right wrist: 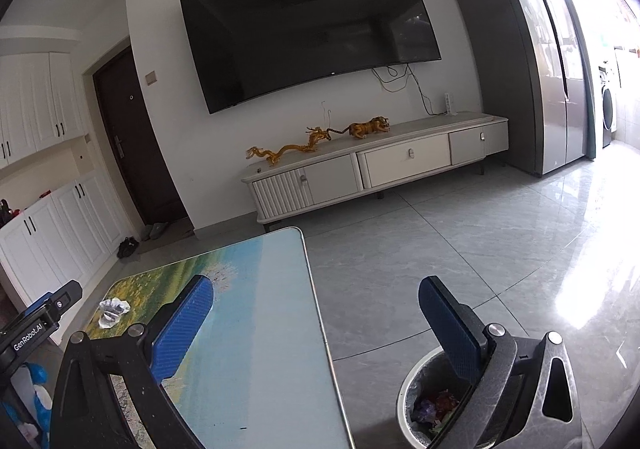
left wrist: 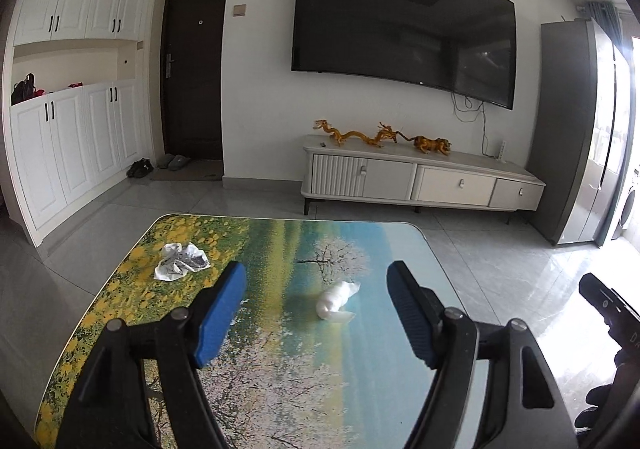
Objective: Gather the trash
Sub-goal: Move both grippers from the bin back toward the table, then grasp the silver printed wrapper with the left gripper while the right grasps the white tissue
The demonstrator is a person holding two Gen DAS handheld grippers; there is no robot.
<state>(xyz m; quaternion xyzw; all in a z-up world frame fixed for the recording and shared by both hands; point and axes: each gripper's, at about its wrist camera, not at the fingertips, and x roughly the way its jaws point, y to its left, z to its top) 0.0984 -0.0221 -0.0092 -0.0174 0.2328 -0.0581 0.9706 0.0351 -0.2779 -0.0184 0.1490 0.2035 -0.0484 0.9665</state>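
Over the table [left wrist: 280, 349], with its printed scene of yellow flowers and a white blossoming tree, the left gripper [left wrist: 316, 281] hung with its blue pads spread wide and nothing between them. A twisted white wad of tissue [left wrist: 336, 301] lay on the tabletop ahead, seen in the gap between the two pads and touching neither. A crumpled wrapper [left wrist: 181, 261], white with dark print, lay farther off toward the table's left edge, well apart from the tissue. Beside the table's right edge, the right gripper [right wrist: 316, 313] stood just as wide and empty, one pad over the table, the other over a round bin [right wrist: 424, 401] on the grey floor. Coloured scraps [right wrist: 436, 405] lay inside the bin.
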